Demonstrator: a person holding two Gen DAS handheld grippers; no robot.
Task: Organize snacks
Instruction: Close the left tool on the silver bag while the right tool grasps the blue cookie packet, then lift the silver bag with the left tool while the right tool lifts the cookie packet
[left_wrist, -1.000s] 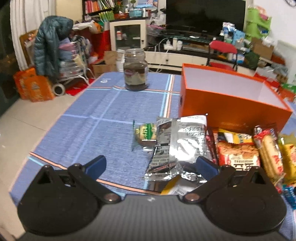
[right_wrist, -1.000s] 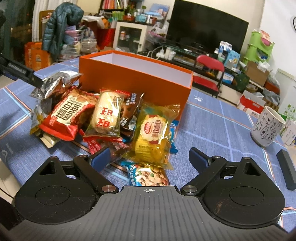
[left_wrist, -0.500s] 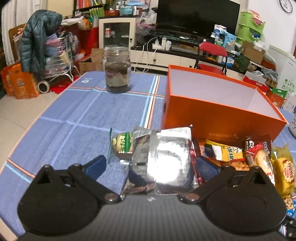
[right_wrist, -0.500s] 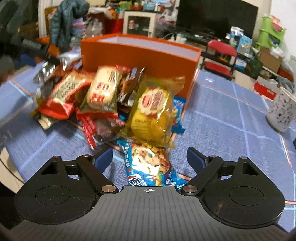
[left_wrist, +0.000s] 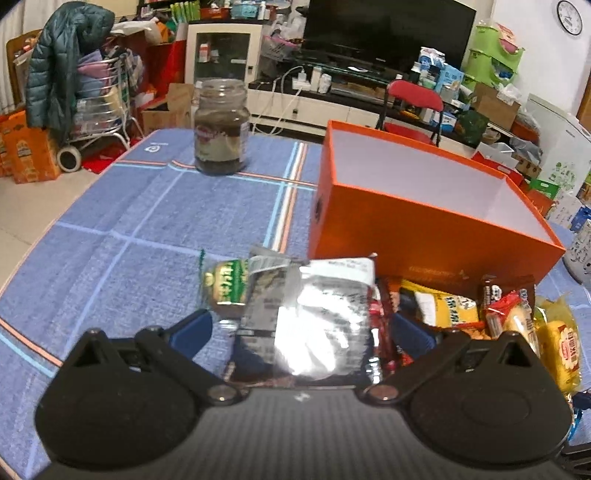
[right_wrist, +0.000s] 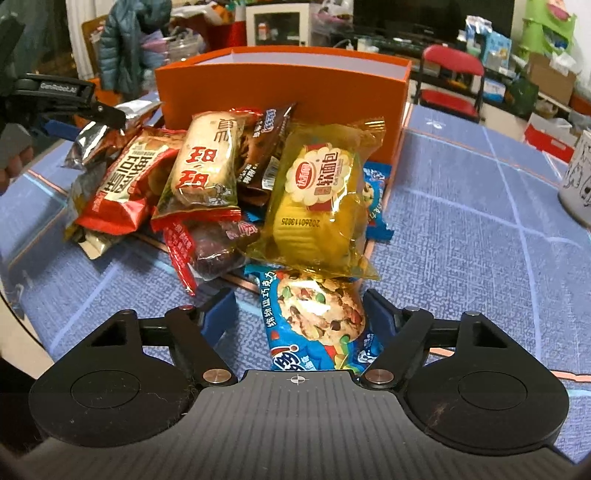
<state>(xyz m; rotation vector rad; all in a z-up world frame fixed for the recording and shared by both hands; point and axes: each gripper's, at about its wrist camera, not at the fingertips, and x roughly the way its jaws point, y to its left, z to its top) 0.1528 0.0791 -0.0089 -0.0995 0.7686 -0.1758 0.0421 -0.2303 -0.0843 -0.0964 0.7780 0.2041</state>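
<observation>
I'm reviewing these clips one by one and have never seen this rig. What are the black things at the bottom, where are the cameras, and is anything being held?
There is no robot: a person holds a pair of tongs in each hand, and each carries a camera looking forward along its fingers. The black shapes are the tongs themselves.

In the left view, the left tongs stand open around a silver foil packet. In the right view, the right tongs are closing around a blue cookie packet, not yet gripping it.

On the blue tablecloth lie a heap of snacks, including a yellow bread packet, with an empty orange box behind it and a glass jar farther back.
</observation>
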